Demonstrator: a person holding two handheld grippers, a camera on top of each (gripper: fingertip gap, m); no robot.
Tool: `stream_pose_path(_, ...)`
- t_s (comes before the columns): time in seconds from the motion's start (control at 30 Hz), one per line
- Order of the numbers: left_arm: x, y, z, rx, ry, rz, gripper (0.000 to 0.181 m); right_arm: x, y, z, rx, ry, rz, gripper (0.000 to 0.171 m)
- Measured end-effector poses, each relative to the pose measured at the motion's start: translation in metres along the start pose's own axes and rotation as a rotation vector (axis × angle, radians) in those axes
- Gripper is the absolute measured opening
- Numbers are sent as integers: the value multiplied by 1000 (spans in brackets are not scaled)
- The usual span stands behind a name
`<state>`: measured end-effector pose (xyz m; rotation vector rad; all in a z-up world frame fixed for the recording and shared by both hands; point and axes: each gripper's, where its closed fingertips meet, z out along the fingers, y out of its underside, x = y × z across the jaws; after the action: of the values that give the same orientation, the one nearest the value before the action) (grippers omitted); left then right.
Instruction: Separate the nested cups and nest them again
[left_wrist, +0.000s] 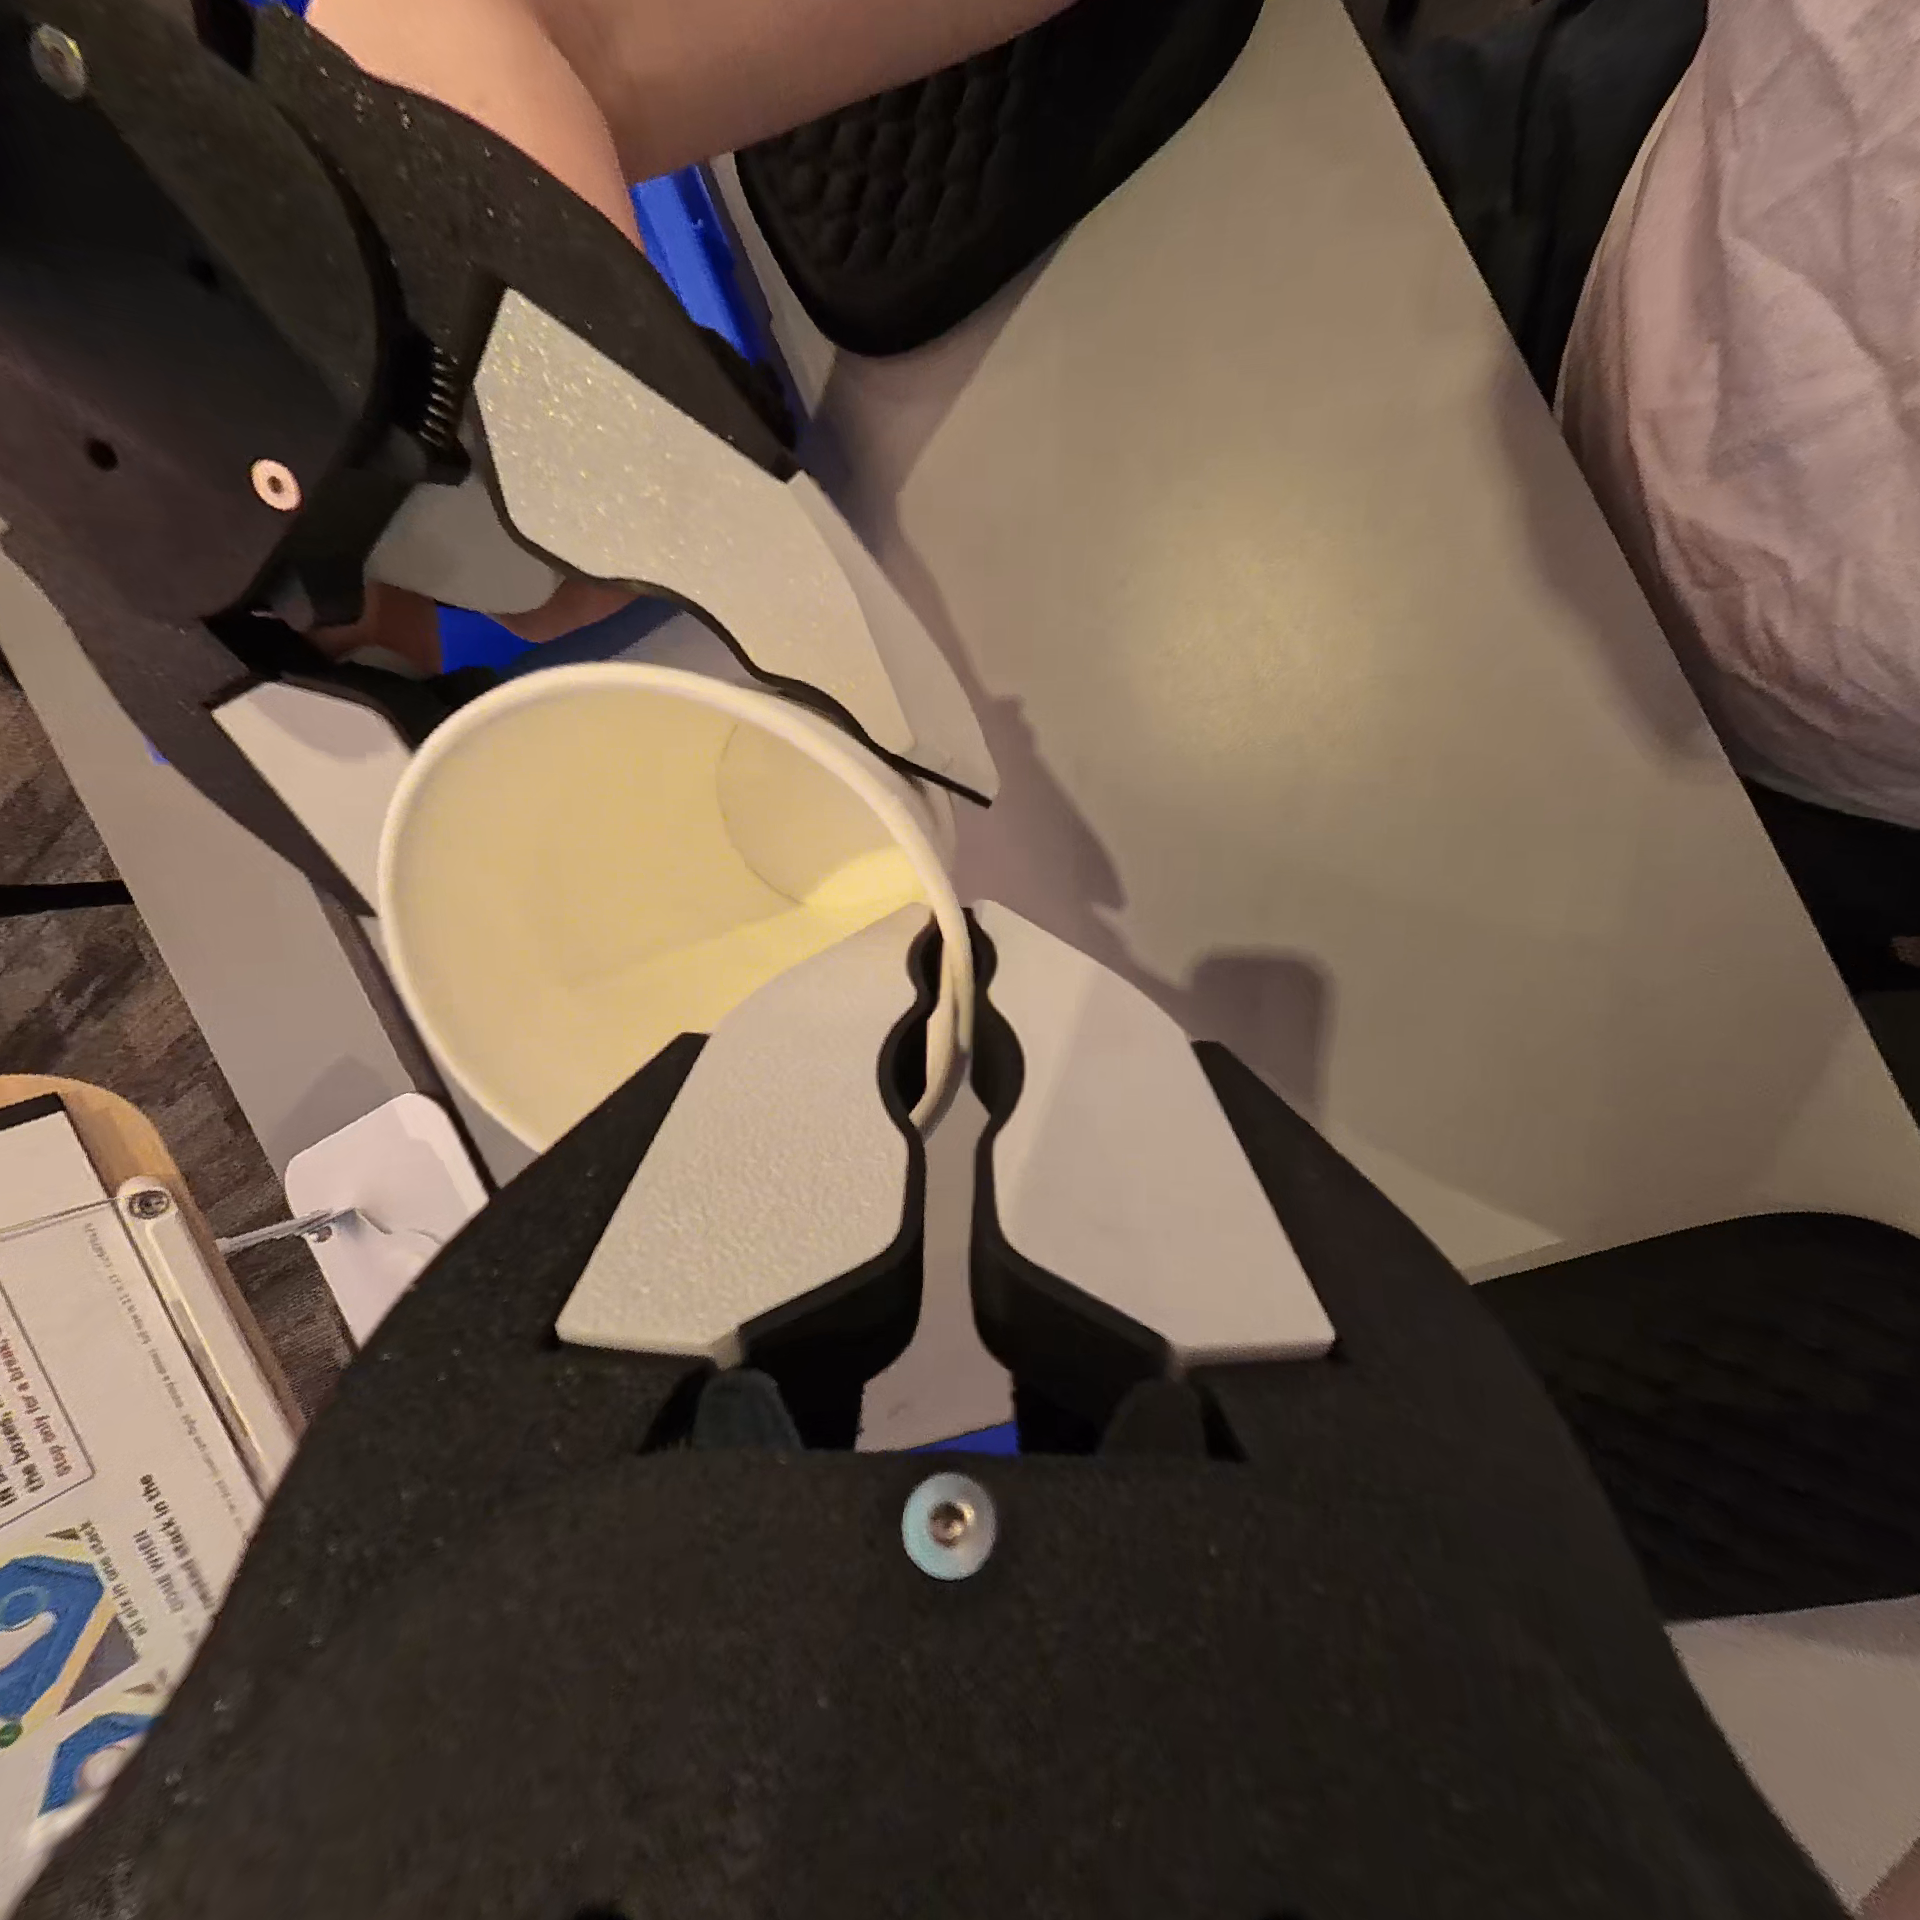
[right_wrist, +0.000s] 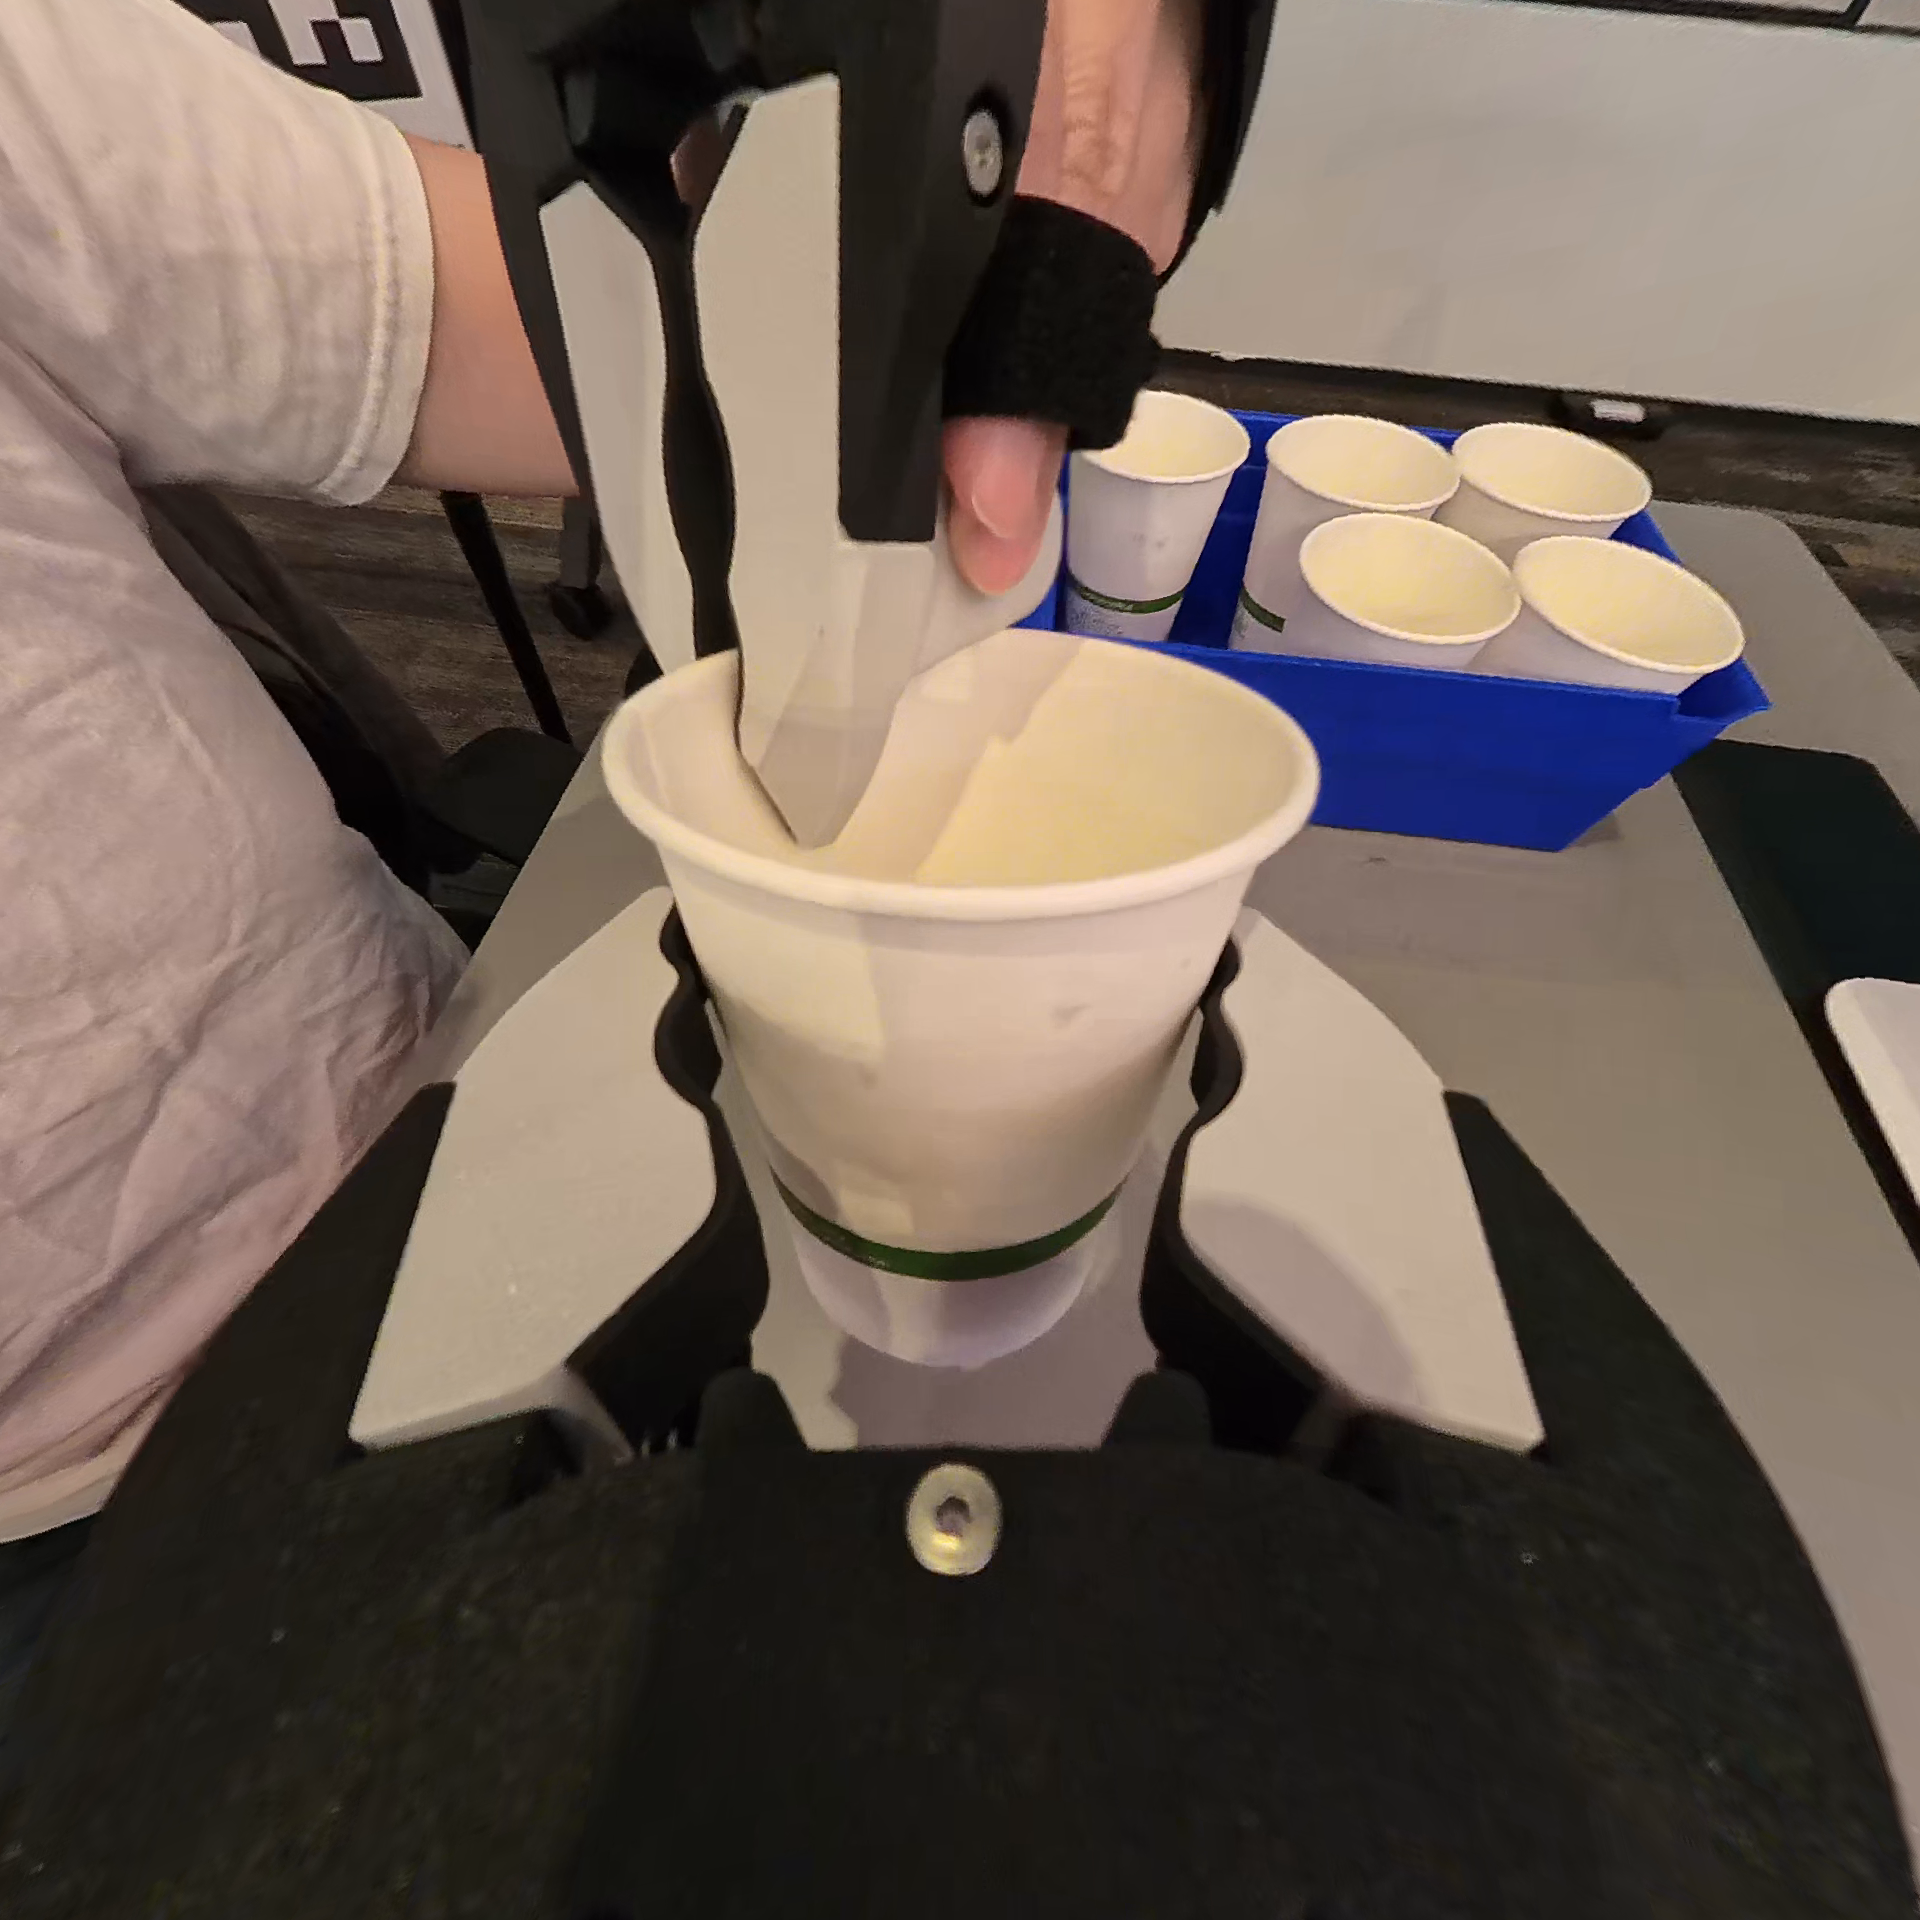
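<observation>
I am working at a pale grey table (right_wrist: 1455, 935) in a room with dark patterned carpet and a light wall, a blue bin (right_wrist: 1455, 748) of white paper cups (right_wrist: 1403, 592) standing at the far edge. My right gripper (right_wrist: 951, 997) is clasping a white paper cup (right_wrist: 956, 1039) around its body, upright above the tabletop. My left gripper (left_wrist: 951, 997) is reaching in from above, its fingers nearly closed and pinching the cup's rolled rim (left_wrist: 961, 997), one finger inside, one outside.
</observation>
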<state>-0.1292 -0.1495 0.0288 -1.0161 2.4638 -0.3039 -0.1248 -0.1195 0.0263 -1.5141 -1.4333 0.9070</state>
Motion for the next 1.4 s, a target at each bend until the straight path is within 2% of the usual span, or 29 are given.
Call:
stream_pose_path(0.13, -16, -1, -9, 61, -132, -66, 23, 4, 1, -1, 9, -1, 17, 90)
stream_pose_path(0.2, -23, 8, -21, 93, -217, -128, 25, 7, 2, -6, 17, 3, 30, 90)
stream_pose_path(0.23, -27, 16, -30, 115, -278, -169, 33, 9, 3, -12, 21, 8, 34, 90)
stream_pose_path(0.3, -29, 32, -51, 211, -383, -278, 42, 20, 3, -29, 40, 53, 49, 90)
stream_pose_path(0.37, -16, 45, -67, 347, -422, -393, 44, 38, 3, -61, 68, 153, 51, 90)
stream_pose_path(0.43, 1, 63, -78, 416, -490, -476, 41, 63, -2, -114, 161, 340, 52, 90)
stream_pose_path(0.47, 10, 72, -80, 423, -531, -502, 41, 83, 1, -149, 206, 495, 75, 90)
stream_pose_path(0.57, 39, 93, -79, 383, -616, -529, 37, 139, 57, -261, 186, 1049, 199, 90)
stream_pose_path(0.6, 46, 97, -78, 366, -633, -532, 36, 146, 84, -281, 144, 1125, 259, 90)
stream_pose_path(0.7, 59, 96, -83, 406, -639, -571, 33, 154, 150, -281, 55, 1046, 469, 90)
stream_pose_path(0.8, 63, 97, -95, 489, -637, -618, 30, 162, 182, -276, 71, 1035, 552, 91)
stream_pose_path(0.9, 63, 105, -108, 531, -679, -650, 29, 167, 200, -268, 92, 1020, 593, 91)
stream_pose_path(1.13, 64, 117, -122, 540, -759, -681, 27, 169, 233, -246, -29, 974, 563, 91)
stream_pose_path(1.4, 64, 117, -115, 525, -740, -684, 26, 158, 238, -239, -126, 913, 537, 92)
